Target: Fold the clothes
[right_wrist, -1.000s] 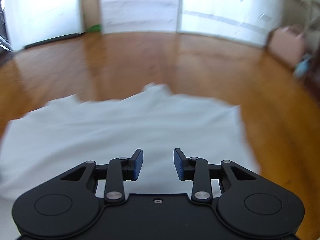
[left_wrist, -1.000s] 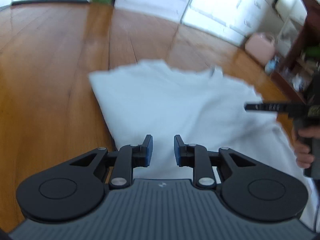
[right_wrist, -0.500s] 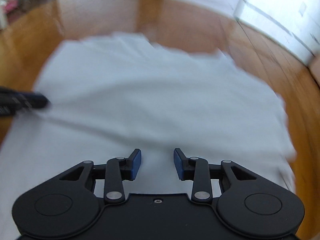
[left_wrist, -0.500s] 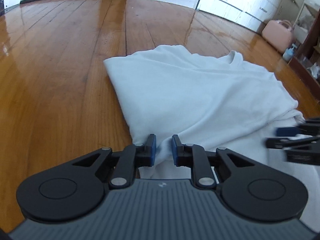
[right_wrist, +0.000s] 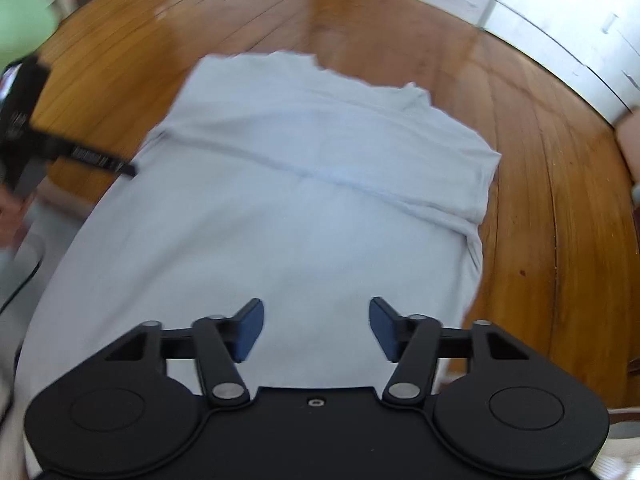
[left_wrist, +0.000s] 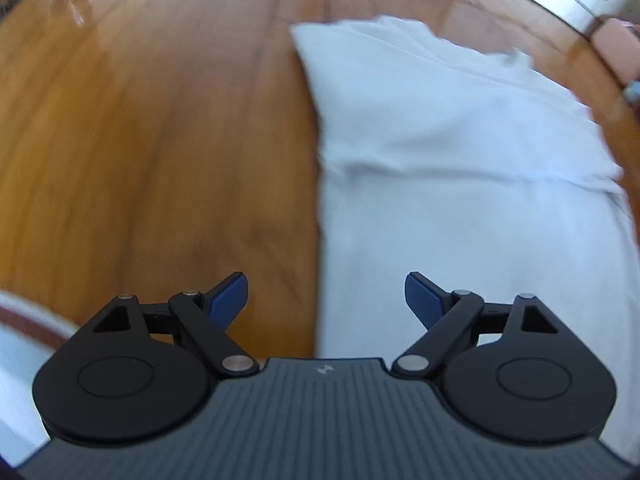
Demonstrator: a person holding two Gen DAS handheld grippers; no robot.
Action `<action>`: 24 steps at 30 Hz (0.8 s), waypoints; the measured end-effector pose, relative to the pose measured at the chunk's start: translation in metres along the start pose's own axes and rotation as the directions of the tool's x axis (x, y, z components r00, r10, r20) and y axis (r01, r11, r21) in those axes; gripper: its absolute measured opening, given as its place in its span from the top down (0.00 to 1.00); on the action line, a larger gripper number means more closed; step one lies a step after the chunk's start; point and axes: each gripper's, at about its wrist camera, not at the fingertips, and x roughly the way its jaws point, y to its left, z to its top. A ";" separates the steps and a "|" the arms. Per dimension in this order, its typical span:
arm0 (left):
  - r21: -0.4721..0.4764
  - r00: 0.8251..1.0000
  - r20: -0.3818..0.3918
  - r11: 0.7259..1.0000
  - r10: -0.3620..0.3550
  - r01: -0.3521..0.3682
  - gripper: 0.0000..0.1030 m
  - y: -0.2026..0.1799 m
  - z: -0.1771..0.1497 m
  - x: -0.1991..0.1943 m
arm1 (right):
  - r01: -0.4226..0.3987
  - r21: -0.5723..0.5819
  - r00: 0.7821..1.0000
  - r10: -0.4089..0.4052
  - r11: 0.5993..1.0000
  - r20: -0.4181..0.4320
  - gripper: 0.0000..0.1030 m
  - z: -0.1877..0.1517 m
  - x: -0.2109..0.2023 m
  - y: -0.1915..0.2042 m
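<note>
A white T-shirt [left_wrist: 460,152] lies flat on the wooden floor, with a folded layer across its far part; it also shows in the right wrist view [right_wrist: 280,200]. My left gripper [left_wrist: 325,298] is open and empty, raised over the shirt's near left edge. My right gripper [right_wrist: 316,326] is open and empty, raised over the shirt's near part. The left gripper shows from the side in the right wrist view [right_wrist: 124,168], at the shirt's left edge.
Wooden floor [left_wrist: 140,140] surrounds the shirt. White cabinets [right_wrist: 580,40] stand at the far right. A pink bag [left_wrist: 620,52] sits by the shirt's far right corner. A white and dark-red object [left_wrist: 24,320] lies at the near left.
Both grippers have opened wide and lifted back from the shirt. The left gripper, closed at the shirt's near edge half a second ago, has let go.
</note>
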 end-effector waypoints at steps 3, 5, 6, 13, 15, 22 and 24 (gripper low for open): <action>0.058 1.000 -0.013 0.998 0.014 -0.013 0.16 -0.015 -0.027 -0.013 | -0.071 0.019 0.989 0.072 0.997 -0.129 0.34 -0.027 -0.003 -0.021; 0.107 0.999 -0.030 0.994 0.041 -0.037 0.16 -0.025 -0.041 -0.017 | -0.051 0.062 0.974 0.064 0.997 -0.219 0.34 -0.049 0.010 -0.042; 0.114 0.998 -0.037 0.992 0.055 -0.050 0.16 -0.026 -0.046 -0.018 | -0.036 0.083 0.963 0.057 0.996 -0.264 0.34 -0.059 0.018 -0.052; 0.048 0.986 -0.077 0.989 0.144 -0.141 0.16 -0.011 -0.072 -0.023 | -0.093 0.249 0.845 0.209 0.964 -0.493 0.34 -0.115 0.084 -0.125; 0.029 0.981 -0.090 0.985 0.169 -0.167 0.16 -0.007 -0.079 -0.025 | -0.073 0.213 0.848 0.173 0.974 -0.500 0.34 -0.124 0.091 -0.131; -0.023 0.962 -0.125 0.969 0.241 -0.245 0.12 0.005 -0.098 -0.027 | -0.116 0.168 0.902 0.175 0.979 -0.394 0.40 -0.143 0.095 -0.132; -0.027 0.961 -0.124 0.968 0.246 -0.251 0.11 0.004 -0.098 -0.026 | -0.137 0.119 0.919 0.171 0.983 -0.354 0.99 -0.141 0.087 -0.125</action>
